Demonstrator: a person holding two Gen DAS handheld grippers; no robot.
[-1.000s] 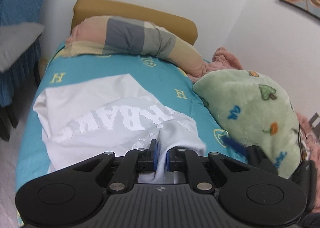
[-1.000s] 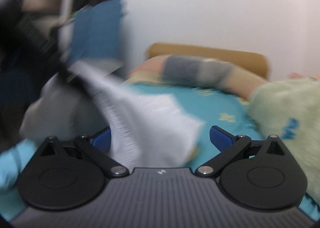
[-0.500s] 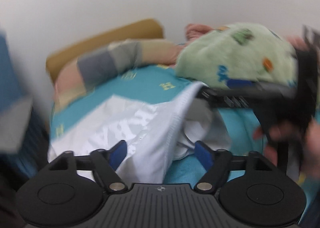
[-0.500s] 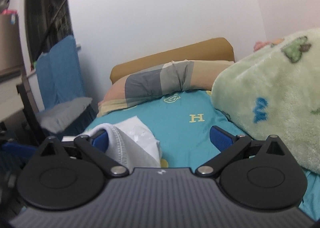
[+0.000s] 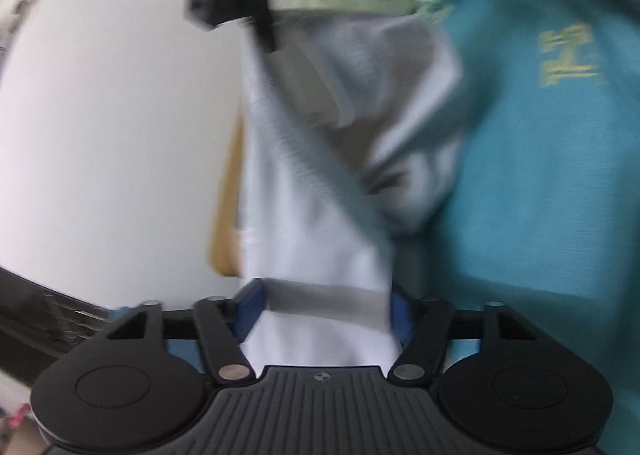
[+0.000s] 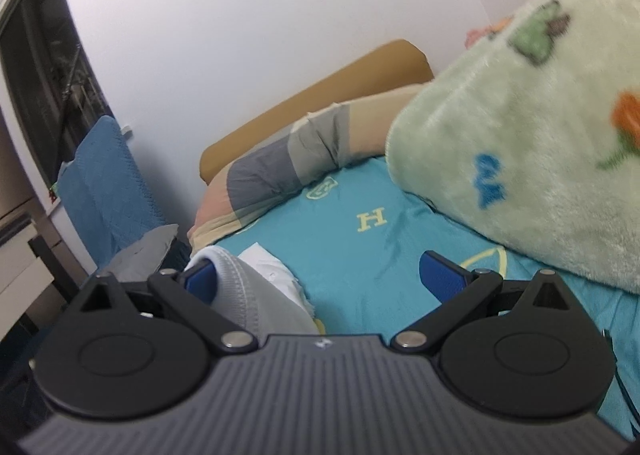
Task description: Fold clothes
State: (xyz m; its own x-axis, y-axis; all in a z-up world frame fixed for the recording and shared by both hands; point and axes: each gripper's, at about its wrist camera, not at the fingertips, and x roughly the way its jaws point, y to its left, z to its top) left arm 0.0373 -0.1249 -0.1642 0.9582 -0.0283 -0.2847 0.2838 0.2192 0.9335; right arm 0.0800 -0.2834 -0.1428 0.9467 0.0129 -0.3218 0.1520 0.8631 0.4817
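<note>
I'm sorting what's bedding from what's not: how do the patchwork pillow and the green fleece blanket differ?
The patchwork pillow is long and narrow with smooth fabric in grey, beige and pink blocks; the green fleece blanket is a bulky, fuzzy mound, pale green with small coloured motifs. The pillow lies along the tan headboard; the blanket sits heaped nearer the camera, overlapping the pillow's right end. Both rest on the teal sheet.
</note>
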